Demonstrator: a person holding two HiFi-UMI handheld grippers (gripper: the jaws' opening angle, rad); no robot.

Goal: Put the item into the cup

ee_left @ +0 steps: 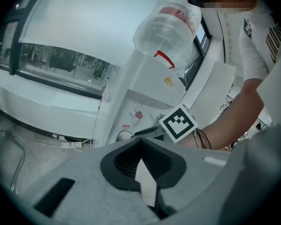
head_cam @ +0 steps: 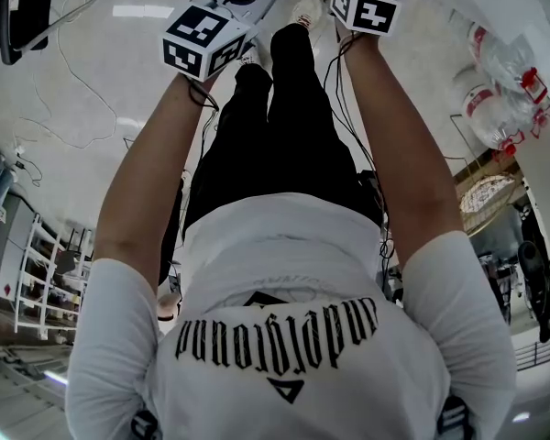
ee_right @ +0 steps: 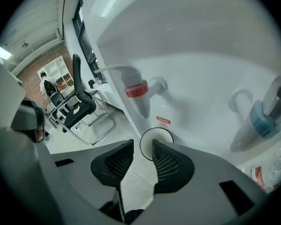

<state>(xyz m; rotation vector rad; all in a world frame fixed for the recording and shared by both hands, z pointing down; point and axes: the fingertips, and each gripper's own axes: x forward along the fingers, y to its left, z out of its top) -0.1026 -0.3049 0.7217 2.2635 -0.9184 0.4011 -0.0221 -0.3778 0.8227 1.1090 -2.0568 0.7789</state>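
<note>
My right gripper (ee_right: 142, 145) holds its jaws spread apart, clamping nothing. Past the gap between them I see the cup (ee_right: 158, 133): white, with a thin round rim and an open mouth. It stands in the recess of the white water dispenser (ee_right: 201, 69), just below the red tap (ee_right: 136, 89). My left gripper (ee_left: 141, 143) has its jaw tips pressed together, with nothing between them.

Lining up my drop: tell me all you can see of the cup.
The cup shows as a round white mouth with a thin rim, seen from above, upright, no contents visible. It stands at the water dispenser, below the red tap. The right gripper's open jaws frame it and hide its near edge.
</note>
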